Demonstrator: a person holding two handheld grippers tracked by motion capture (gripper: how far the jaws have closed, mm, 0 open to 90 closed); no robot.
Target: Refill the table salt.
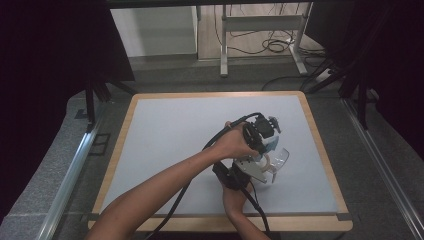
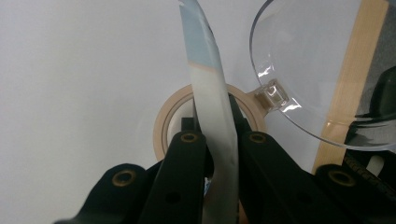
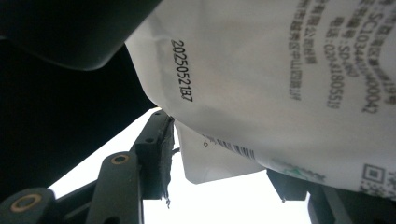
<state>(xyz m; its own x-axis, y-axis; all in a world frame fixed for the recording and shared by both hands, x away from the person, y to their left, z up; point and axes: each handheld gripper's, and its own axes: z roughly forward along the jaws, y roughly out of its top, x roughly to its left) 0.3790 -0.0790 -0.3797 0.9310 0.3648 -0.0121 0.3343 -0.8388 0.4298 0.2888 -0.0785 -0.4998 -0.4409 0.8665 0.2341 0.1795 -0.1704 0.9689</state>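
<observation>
The left tongs (image 2: pixel 215 135) are pinched tight on the edge of a white packet (image 2: pixel 212 121). Just past these tongs a tape roll (image 2: pixel 163 126) lies on the surface (image 1: pixel 165 130), with a clear bowl (image 2: pixel 317 60) beside it. The right tongs (image 3: pixel 224 154) are clamped on the packet's lower part, jaws half apart. The packet is being held by both; next, it probably has to be pulled open or tipped over the bowl.

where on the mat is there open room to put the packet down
The left half of the grey mat, out to the wooden edge, is bare, as is the far strip. It is crowded right of centre, where both grippers hold the white packet above the tape roll and clear dish.
</observation>
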